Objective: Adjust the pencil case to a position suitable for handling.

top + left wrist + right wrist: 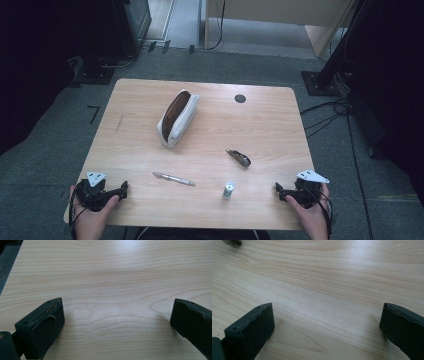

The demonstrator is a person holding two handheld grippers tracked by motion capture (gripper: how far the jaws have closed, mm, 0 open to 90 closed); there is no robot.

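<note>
1. The tabletop (pixel 140 150) is pale wood-grain laminate, smooth, with a soft sheen.
2. The pencil case (pixel 178 118) looks like white cloth, matt, with a brown lining.
3. The pen (pixel 173 178) looks like glossy plastic.
4. The fingers (pixel 40 330) are matt black plastic, faintly grainy.
5. The floor (pixel 50 145) is rough grey carpet.

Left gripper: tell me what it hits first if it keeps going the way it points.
Probably the pen. The left gripper points right along the table's near edge, jaws open on bare wood, and the pen lies nearest that way; depth is uncertain, so it may pass just clear.
</note>
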